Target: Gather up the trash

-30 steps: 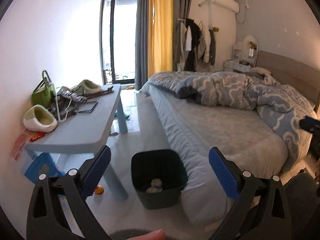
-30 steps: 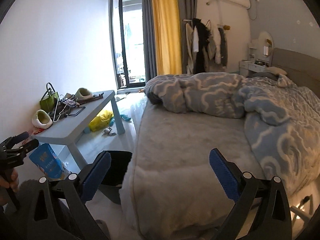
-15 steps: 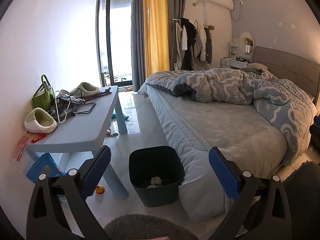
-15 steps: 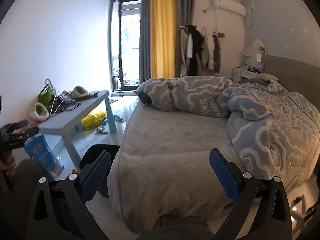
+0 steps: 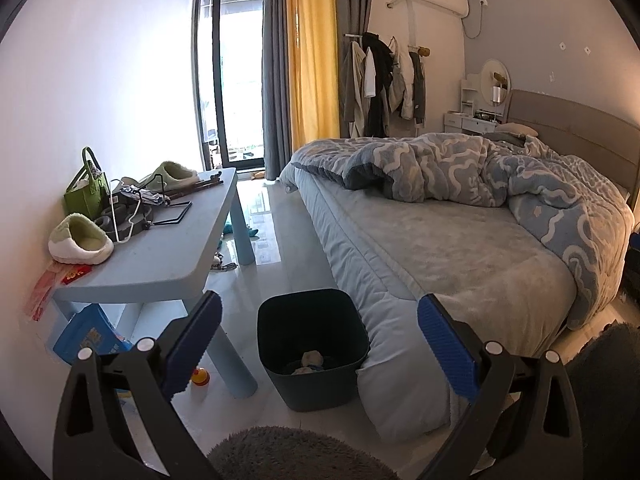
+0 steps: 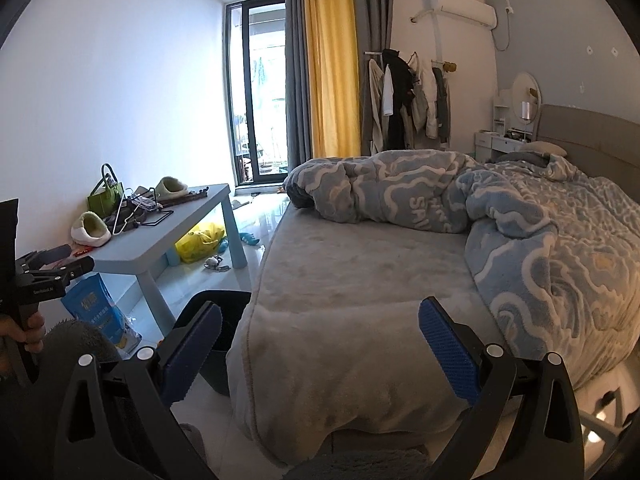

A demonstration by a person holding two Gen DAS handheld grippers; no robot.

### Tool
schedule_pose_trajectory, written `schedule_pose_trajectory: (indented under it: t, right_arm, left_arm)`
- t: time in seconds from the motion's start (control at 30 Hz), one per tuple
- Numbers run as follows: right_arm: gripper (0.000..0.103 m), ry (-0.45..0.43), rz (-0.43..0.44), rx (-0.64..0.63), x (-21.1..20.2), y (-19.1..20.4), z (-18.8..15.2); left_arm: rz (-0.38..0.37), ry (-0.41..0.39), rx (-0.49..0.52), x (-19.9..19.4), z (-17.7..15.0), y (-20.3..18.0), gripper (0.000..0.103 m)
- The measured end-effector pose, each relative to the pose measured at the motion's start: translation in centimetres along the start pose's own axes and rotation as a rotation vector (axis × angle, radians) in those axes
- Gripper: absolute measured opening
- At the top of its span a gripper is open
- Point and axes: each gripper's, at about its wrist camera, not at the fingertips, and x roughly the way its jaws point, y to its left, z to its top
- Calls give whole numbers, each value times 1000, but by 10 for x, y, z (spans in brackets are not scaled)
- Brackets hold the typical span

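Note:
A dark bin [image 5: 312, 344] stands on the floor between the blue table and the bed, with crumpled scraps [image 5: 311, 360] at its bottom. My left gripper [image 5: 320, 336] hangs open above and in front of it, nothing between its blue pads. In the right wrist view only a corner of the bin [image 6: 224, 312] shows beside the mattress. My right gripper [image 6: 320, 340] is open too, held over the foot of the bed. Loose litter lies under the table: a yellow bag [image 6: 200, 242], a blue packet [image 6: 98, 316], a small yellow-red item [image 5: 200, 377].
The light blue table [image 5: 168, 248] carries slippers, a green bag [image 5: 86, 192], hangers and cables. A bed [image 5: 460, 248] with a rumpled blue-grey duvet fills the right. A grey fluffy rug [image 5: 288, 456] lies at my feet. A hand [image 6: 24, 328] holds the left gripper.
Both cameras have drawn back and risen a little, so more of the room and rug shows. The bin sits slightly farther away. Both grippers stay open and empty.

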Motion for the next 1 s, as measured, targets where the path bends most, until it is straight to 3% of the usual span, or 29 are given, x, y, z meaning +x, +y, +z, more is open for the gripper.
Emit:
schedule_pose_trajectory:
  t: [1.0]
  right_arm:
    - [100,3,-4,-8,0,0,-1]
  left_arm:
    - [11,-1,17,1,0,1,100]
